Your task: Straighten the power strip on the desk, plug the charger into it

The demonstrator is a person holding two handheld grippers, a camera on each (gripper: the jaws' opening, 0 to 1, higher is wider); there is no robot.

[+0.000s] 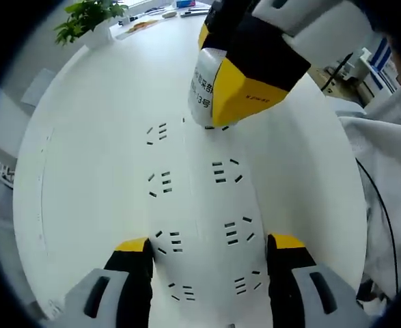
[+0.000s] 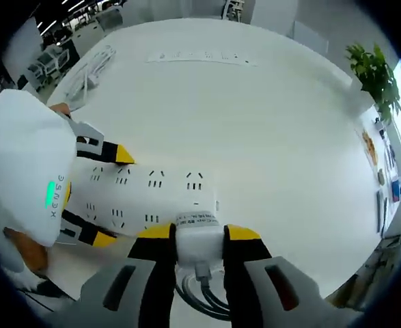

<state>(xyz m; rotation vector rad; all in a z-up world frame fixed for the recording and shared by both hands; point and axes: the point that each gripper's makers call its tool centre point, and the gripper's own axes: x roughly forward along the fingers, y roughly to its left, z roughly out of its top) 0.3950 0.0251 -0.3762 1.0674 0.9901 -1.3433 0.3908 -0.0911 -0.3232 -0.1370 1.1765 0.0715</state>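
A white power strip (image 1: pixel 200 205) with several sockets lies flat on the white desk (image 1: pixel 91 137). My left gripper (image 1: pixel 209 244) straddles its width, one yellow-tipped jaw against each long side, shut on it. From the upper right my right gripper (image 1: pixel 220 82) comes down, shut on a white charger (image 1: pixel 201 89) with a printed label; the charger's lower end meets the strip's far end. In the right gripper view the charger (image 2: pixel 197 236) sits between my right gripper's (image 2: pixel 199 232) jaws at the edge of the power strip (image 2: pixel 152 198), its cable hanging below. The left gripper (image 2: pixel 111 198) clamps the strip at left.
A second power strip (image 2: pixel 200 56) lies at the far side of the desk, with a coiled white cable (image 2: pixel 91 68) to its left. A potted plant (image 2: pixel 371 68) and small items stand near one desk edge. White cloth (image 1: pixel 384 171) and a black cable (image 1: pixel 384 219) lie at right.
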